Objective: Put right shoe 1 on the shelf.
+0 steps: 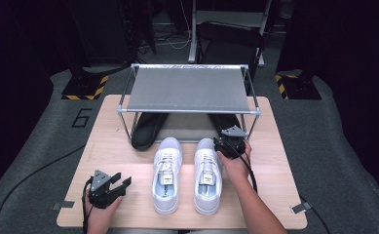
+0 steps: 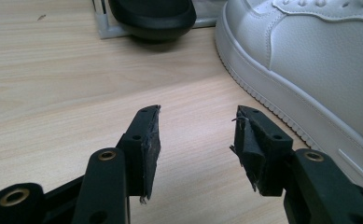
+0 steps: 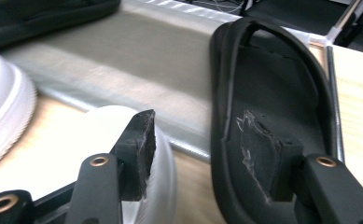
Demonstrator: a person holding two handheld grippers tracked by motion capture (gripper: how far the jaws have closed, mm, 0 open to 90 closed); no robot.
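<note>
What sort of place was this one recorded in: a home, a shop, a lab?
Most likely a lab or test bay: a small wooden table stands on grey floor with a painted number, hazard-striped stand bases sit behind it, and cables trail about.

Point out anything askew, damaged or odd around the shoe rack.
The left black slipper on the rack's lower shelf lies angled, its end sticking out over the table, while the white sneakers sit straight and parallel. Both grippers' pads look frayed and chipped: left, right.
</note>
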